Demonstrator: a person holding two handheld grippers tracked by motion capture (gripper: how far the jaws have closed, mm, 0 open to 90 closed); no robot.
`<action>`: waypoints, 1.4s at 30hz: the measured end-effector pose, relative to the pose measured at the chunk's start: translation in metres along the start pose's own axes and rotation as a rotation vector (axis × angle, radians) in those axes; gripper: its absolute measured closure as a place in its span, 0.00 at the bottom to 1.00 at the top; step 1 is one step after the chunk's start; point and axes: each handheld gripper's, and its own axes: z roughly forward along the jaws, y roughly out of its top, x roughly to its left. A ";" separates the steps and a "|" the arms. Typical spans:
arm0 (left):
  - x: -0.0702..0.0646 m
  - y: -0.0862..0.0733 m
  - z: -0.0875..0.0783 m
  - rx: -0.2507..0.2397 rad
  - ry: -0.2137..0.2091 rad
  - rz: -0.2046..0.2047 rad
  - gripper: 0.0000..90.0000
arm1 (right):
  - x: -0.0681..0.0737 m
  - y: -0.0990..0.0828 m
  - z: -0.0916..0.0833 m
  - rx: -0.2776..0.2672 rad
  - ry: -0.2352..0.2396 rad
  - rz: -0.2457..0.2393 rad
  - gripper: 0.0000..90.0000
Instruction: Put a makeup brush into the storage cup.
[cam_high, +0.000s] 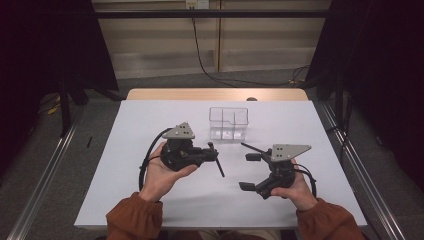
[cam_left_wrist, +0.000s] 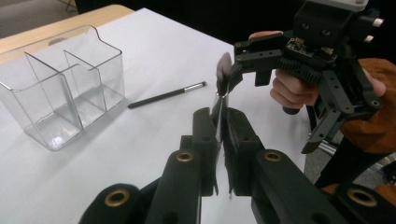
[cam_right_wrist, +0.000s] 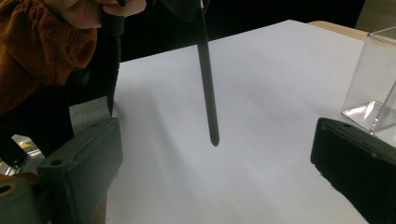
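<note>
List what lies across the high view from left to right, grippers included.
Left gripper shut on a black makeup brush → clear divided organizer → second brush lying on the table → right gripper, jaws open.

I'm seeing rust-orange corduroy sleeves (cam_high: 134, 216), gathered at the cuffs. Both grippers are matte black: the left gripper (cam_high: 212, 154) and right gripper (cam_high: 247, 171) each carry a grey three-cornered plate (cam_high: 181, 131) dotted with holes. Brass-ringed pivots (cam_left_wrist: 184, 157) gleam on the linkages; a black cable (cam_high: 148, 152) loops behind.
</note>
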 end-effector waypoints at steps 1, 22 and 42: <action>-0.001 0.001 0.001 0.013 0.003 0.015 0.93 | 0.000 0.000 0.000 0.000 0.000 0.001 0.02; -0.011 -0.003 0.019 0.087 -0.038 0.048 0.93 | 0.011 0.007 0.019 0.056 0.006 -0.016 0.18; -0.014 -0.002 0.026 0.091 -0.052 0.049 0.93 | 0.014 0.007 0.031 0.079 0.027 -0.032 0.60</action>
